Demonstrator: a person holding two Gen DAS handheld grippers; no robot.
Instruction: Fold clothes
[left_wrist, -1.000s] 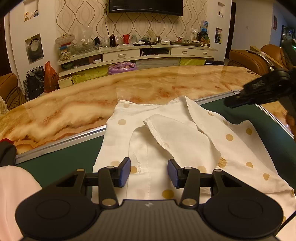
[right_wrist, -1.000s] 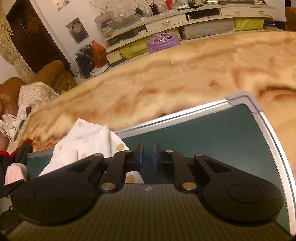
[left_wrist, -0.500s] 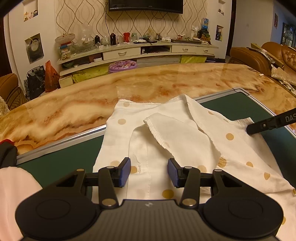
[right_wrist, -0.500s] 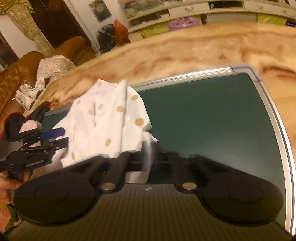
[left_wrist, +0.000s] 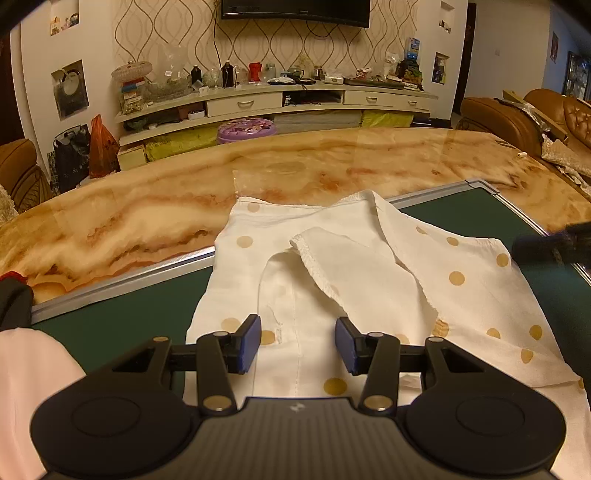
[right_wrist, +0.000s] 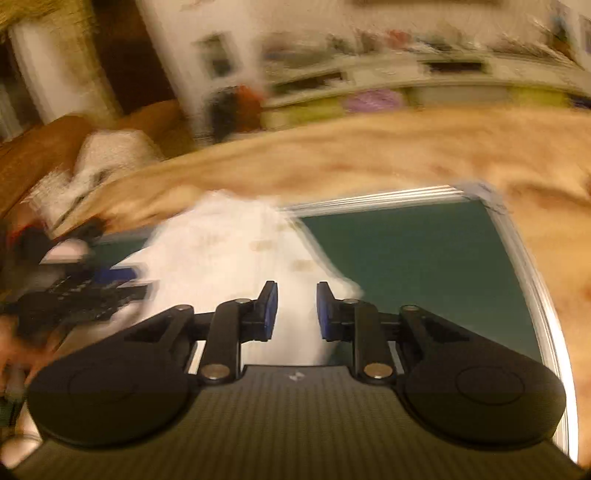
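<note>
Left gripper (left_wrist: 297, 345) is hovering over the near part of the white garment with tan dots (left_wrist: 369, 288), jaws standing partly spread, blue pads (left_wrist: 249, 343) clear of the fabric; nothing is pinched between them. The garment is lying ahead of and under this tool, spread on the green mat (left_wrist: 122, 314), with its far edge reaching over the mat's metal rim onto the marble-patterned table (left_wrist: 147, 206). A folded flap with a stitched hem is lying just ahead of the jaws, slightly to their right. A pale pink cloth (left_wrist: 29, 387) is sitting at the tool's left.

Right gripper (right_wrist: 295, 310): frame is heavily motion-blurred. Its jaws are opening; white fabric of the garment (right_wrist: 229, 258) is showing through the gap and to the left of the tool, but the pads are not pressing on it. Bare green mat (right_wrist: 424, 266) is lying ahead and to the tool's right. The left gripper (right_wrist: 85, 295) is appearing as a dark blur far to its left. From the left view, the right gripper (left_wrist: 550, 243) is showing only as a dark blurred tip at the garment's right edge.
</note>
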